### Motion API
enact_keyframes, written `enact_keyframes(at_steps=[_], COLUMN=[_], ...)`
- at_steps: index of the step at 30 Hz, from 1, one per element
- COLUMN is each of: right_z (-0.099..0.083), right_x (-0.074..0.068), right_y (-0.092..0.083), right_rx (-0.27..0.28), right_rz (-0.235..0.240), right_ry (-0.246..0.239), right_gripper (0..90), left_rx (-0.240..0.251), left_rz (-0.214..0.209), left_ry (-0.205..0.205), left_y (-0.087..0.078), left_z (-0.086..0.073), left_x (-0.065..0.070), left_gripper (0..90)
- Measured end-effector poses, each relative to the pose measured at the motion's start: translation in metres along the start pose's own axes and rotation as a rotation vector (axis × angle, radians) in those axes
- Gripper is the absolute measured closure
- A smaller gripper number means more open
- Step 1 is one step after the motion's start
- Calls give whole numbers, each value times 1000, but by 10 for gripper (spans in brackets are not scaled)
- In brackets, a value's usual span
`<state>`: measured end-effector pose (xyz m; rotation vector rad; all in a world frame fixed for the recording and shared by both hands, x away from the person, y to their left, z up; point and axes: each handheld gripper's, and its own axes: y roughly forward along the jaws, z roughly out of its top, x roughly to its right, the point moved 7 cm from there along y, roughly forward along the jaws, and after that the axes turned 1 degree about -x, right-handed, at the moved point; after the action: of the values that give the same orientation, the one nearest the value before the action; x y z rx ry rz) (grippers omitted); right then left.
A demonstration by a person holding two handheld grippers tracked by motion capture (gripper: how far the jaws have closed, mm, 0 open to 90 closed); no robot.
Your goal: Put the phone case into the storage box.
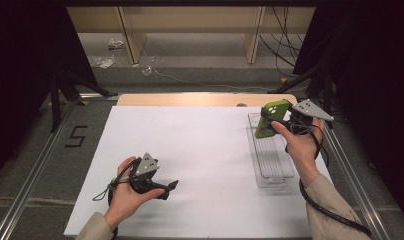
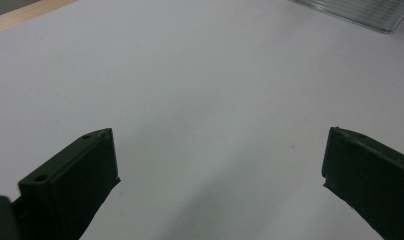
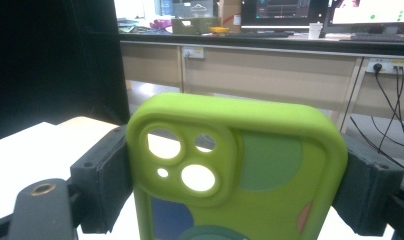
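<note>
A lime-green phone case (image 1: 270, 118) with camera holes is held upright above the clear plastic tray (image 1: 277, 175) at the right of the table. My right gripper (image 1: 279, 120) is shut on it, a jaw pressed to each long side. In the right gripper view the case (image 3: 240, 170) fills the middle between the black fingers (image 3: 102, 177), its back with coloured patches facing the camera. My left gripper (image 1: 172, 186) rests low over the white sheet at the front left, held in a hand. Its jaws stand wide apart (image 2: 217, 175) with bare white sheet between them.
A white sheet (image 1: 190, 150) covers the wooden table. Metal rails run along both sides of the table. Behind it are a tripod leg (image 1: 55, 100), cables on the floor and wooden cabinets. The tray's corner (image 2: 360, 10) lies far ahead of the left gripper.
</note>
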<state>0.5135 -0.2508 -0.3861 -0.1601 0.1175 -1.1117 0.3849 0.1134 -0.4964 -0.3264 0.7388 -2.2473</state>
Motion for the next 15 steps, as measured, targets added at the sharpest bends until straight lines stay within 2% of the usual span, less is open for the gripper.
enact_keyframes(at_steps=[15], right_z=[-1], right_x=[9], right_y=[5], right_rx=[-3], right_rz=[-21], right_ry=[4], right_gripper=[170], left_rx=[-2], left_rz=[2], left_ry=[0], left_y=[0], left_z=[0], left_x=[0], left_gripper=[8])
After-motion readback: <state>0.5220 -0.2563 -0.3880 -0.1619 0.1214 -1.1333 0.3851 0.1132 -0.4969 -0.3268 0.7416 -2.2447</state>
